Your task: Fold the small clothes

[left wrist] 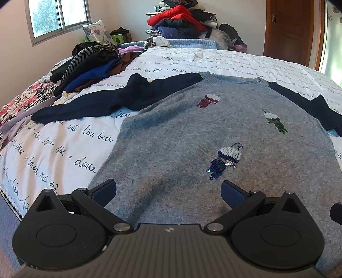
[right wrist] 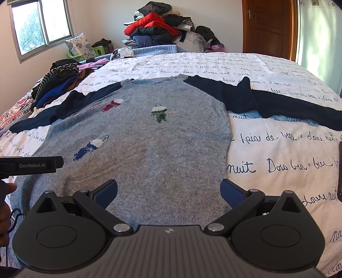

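Observation:
A small grey sweater [left wrist: 181, 132] with dark navy sleeves and three sequin bird patches lies flat, front up, on the bed, sleeves spread to both sides. It also shows in the right wrist view [right wrist: 149, 139]. My left gripper [left wrist: 168, 192] is open and empty over the sweater's lower left hem. My right gripper [right wrist: 168, 192] is open and empty over the lower right hem. The left gripper's body [right wrist: 32, 164] shows at the left edge of the right wrist view.
The bed has a white quilt with script writing [right wrist: 277, 154]. A heap of unfolded clothes [left wrist: 89, 66] lies at the bed's left side. A tall pile of jackets [left wrist: 181, 19] stands beyond the bed's far end. A wooden door [right wrist: 267, 25] is at the back right.

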Available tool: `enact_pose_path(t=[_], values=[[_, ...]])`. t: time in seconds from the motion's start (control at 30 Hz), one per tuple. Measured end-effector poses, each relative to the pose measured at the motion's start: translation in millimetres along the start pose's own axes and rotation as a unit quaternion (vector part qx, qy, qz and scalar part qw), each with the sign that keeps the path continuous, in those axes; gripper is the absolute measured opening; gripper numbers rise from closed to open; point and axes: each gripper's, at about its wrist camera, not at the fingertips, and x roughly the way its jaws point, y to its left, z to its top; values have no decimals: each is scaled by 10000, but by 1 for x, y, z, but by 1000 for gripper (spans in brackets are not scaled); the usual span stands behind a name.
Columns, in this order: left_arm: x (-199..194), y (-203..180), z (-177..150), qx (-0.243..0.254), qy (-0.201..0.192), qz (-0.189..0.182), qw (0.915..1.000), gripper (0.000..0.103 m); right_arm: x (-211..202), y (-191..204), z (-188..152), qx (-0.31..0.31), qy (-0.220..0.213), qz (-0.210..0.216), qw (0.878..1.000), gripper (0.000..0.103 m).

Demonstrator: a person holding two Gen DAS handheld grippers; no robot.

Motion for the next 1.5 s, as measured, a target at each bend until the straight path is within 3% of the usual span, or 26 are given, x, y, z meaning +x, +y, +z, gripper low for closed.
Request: enact_pose_path(t=[0.73,1.03,1.23,1.5], values=[[-2,-3,2,31,10,53,10000,103,0,-1,-1,6,-5,8,10000,103],[-1,-9,6,34,-80,36,10000,103,0,-5,0,-201,-263,108,9994,103],[-1,-23,24,9,-323,-109,9994,103,9,-38,11,262,-504,206,9982,103],[10,-38,53,-3,-439,-209,9988,103,25,-139,36,1613,-1120,26,9805,103]])
